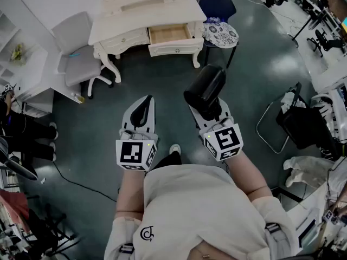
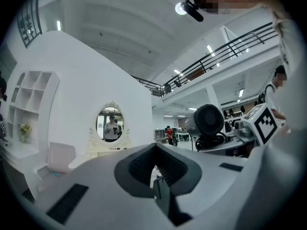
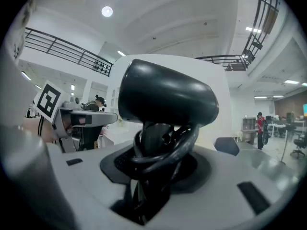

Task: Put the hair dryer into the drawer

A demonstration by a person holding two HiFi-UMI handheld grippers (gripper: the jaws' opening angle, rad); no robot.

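A white desk (image 1: 141, 18) stands on a dark, glossy floor (image 1: 260, 75). A grey chair (image 1: 76, 47) sits just left of it. A stool (image 1: 220, 34) with a patterned seat stands just right, and a dark chair (image 1: 216, 4) is behind that. An oval mirror (image 2: 110, 124) rises over the desk, with white shelves (image 2: 29, 95) further left.

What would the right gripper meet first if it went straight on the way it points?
Likely the open drawer of the dressing table; the way there looks free. The right gripper, shut on the hair dryer, aims about there, though depth is unclear.
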